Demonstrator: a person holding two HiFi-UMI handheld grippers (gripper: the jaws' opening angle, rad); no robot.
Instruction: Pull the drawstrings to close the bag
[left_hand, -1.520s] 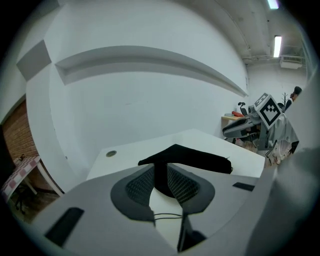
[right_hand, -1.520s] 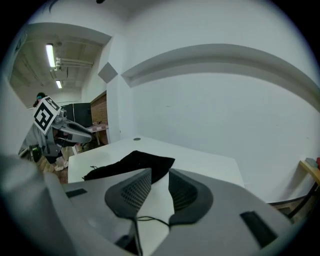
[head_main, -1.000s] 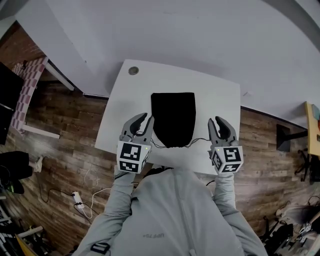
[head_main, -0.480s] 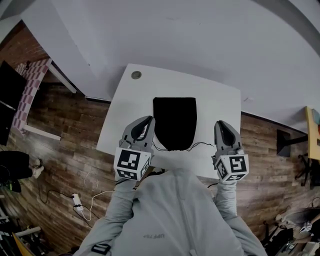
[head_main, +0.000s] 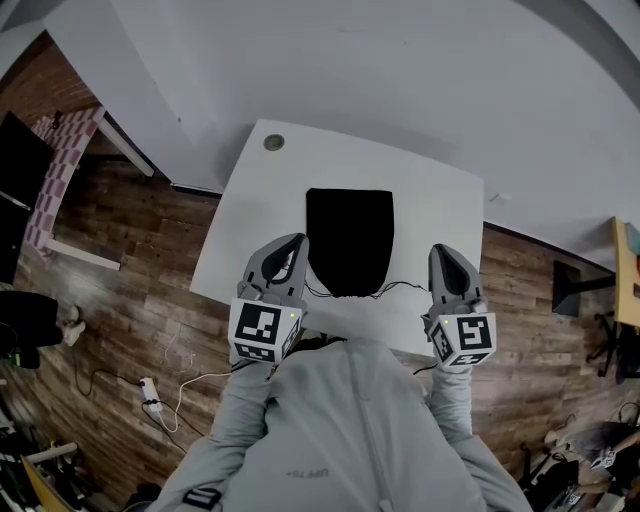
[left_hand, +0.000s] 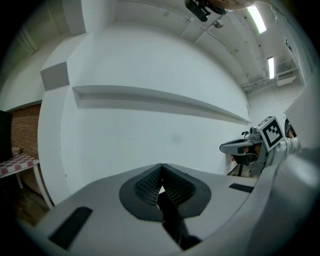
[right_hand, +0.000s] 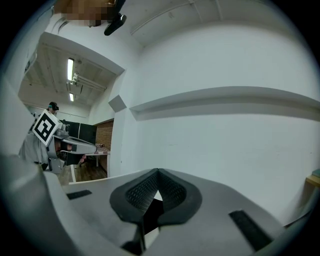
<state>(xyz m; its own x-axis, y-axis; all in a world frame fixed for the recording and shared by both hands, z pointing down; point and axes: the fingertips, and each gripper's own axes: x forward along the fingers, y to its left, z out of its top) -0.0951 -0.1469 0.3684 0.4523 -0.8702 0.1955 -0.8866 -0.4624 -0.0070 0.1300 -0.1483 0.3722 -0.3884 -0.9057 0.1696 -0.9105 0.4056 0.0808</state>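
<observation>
1. Both pairs of jaws are pressed together tip to tip, having just been closing. On the left gripper (left_hand: 160, 166) and the right gripper (right_hand: 158, 171) we see the ribbed pads (left_hand: 148, 186) meet, with no cord showing between them.
2. Our grey sleeves (head_main: 245, 400) reach forward on either side of the body. Each gripper is held almost level and points away from us over the near edge of the table (head_main: 260, 215). The marker cubes (head_main: 265, 330) sit at the ends nearest us.
3. From the head view, the left gripper's tips stand just beside the bag's near left side, while the right gripper's tips stand apart from its right side.
4. Between the two grippers, the thin dark drawstrings (head_main: 400, 286) trail loose from the bag's near edge across the white tabletop. One runs toward the right gripper; we cannot tell whether it touches.
5. Just past them, the black bag (head_main: 349, 240) lies flat near the table's middle, its drawstring end toward us.
6. Farther off, a small round disc (head_main: 274, 142) sits at the table's far left corner.
7. Beyond the table is a white wall (head_main: 400, 80). Wooden floor (head_main: 130, 270) lies to both sides, with a power strip (head_main: 152, 393) and a white cable on our left.
</observation>
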